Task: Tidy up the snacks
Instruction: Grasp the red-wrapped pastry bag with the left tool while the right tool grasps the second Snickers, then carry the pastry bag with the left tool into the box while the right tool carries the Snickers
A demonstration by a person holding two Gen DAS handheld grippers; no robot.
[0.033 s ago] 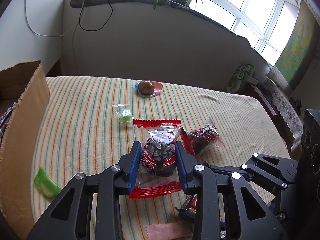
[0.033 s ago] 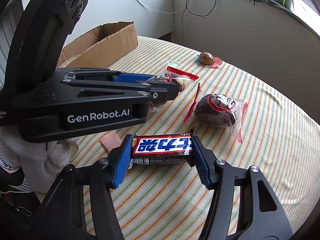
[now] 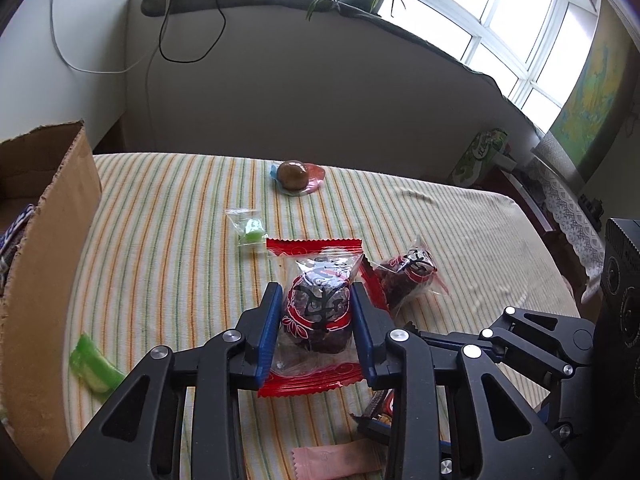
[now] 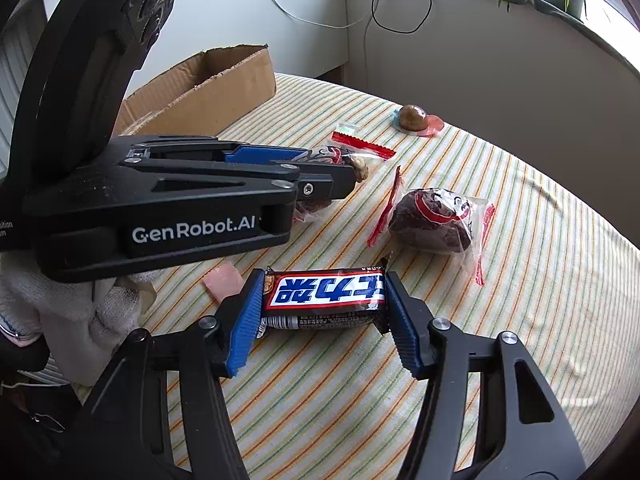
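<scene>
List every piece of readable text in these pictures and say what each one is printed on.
"GenRobot.AI": white letters on the side of the left gripper, seen from the right wrist.
Large white characters on the blue band of the chocolate bar, upside down to the camera; not readable with certainty.
Fine print on the bar's lower edge: too small.
Black brush character on the red date packet: stylised, unreadable.
Lettering on the green box beyond the table: blurred.

Bright window (image 3: 516, 36) daylight, soft shadows — sharp, fisheye-warped edges
</scene>
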